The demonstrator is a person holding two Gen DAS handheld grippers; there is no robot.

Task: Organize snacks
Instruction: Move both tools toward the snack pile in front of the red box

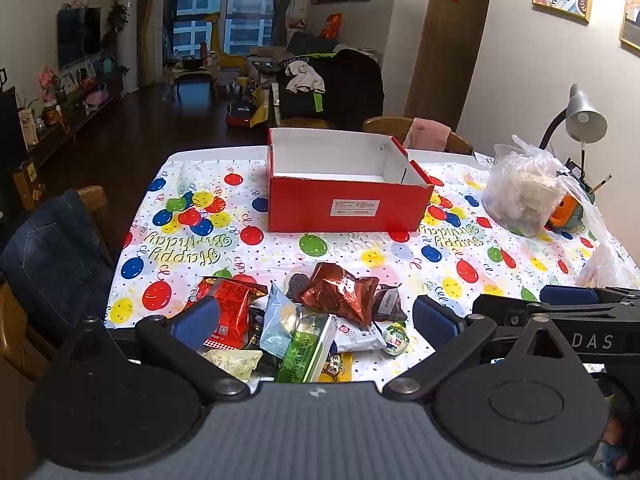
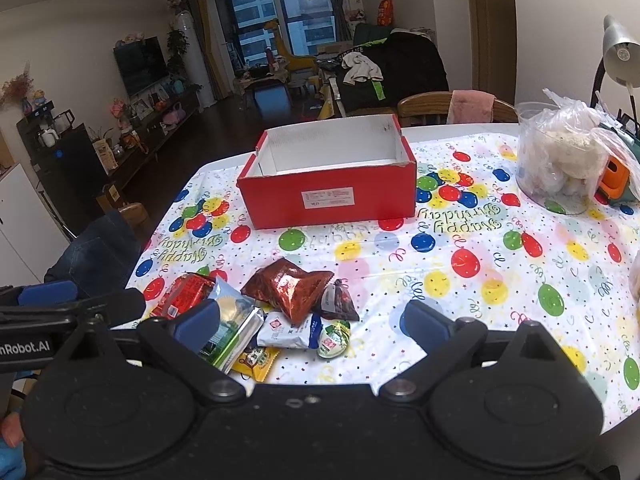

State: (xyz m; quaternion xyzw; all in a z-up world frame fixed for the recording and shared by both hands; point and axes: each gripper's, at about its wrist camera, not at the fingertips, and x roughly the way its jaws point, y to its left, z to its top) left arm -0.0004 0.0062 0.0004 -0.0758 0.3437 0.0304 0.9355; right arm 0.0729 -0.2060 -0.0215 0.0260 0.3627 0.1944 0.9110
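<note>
A pile of snack packets lies at the near edge of the table: a shiny copper-red bag (image 1: pixel 340 292) (image 2: pixel 288 286), a red packet (image 1: pixel 230 312) (image 2: pixel 182 294), a green-and-white packet (image 1: pixel 310 346) and a small round green sweet (image 2: pixel 334 339). An open red box (image 1: pixel 348 200) (image 2: pixel 332 196) with a white inside stands beyond the pile; no snacks show inside it. My left gripper (image 1: pixel 314 318) is open above the pile, empty. My right gripper (image 2: pixel 310 322) is open over the pile's right part, empty. The right gripper's body shows in the left wrist view (image 1: pixel 560 312).
The table (image 2: pixel 460 300) has a balloon birthday cloth. A clear plastic bag of white things (image 1: pixel 524 188) (image 2: pixel 560 160), an orange object and a desk lamp (image 1: pixel 584 116) stand at the right. Chairs stand at the far side and at the left (image 1: pixel 56 248).
</note>
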